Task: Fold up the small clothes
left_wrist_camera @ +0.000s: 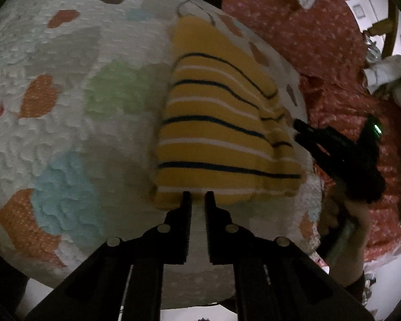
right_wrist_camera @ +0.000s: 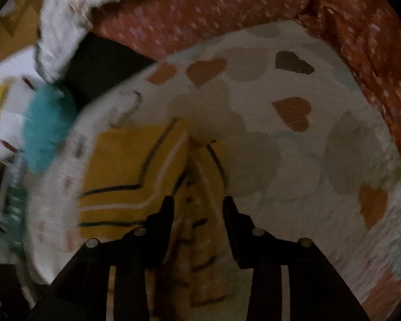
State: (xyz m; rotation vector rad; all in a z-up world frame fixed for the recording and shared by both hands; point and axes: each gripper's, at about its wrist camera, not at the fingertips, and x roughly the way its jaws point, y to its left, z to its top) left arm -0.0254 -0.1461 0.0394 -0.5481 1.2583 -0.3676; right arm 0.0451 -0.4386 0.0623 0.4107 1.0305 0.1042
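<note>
A small yellow garment (left_wrist_camera: 222,123) with dark and white stripes lies folded on a white quilt with coloured hearts (left_wrist_camera: 66,93). My left gripper (left_wrist_camera: 198,196) sits at the garment's near edge, its fingers close together with a narrow gap and nothing between them. My right gripper (left_wrist_camera: 298,131) shows in the left wrist view at the garment's right edge. In the right wrist view the right gripper (right_wrist_camera: 197,202) is open over a raised fold of the yellow garment (right_wrist_camera: 136,165); cloth lies between and below its fingers.
A red cloth with white dots (left_wrist_camera: 307,40) lies beyond the quilt's right side. A teal item (right_wrist_camera: 45,131) and white patterned clothes (right_wrist_camera: 66,13) lie off the quilt. A wooden chair (left_wrist_camera: 387,21) stands at the far right.
</note>
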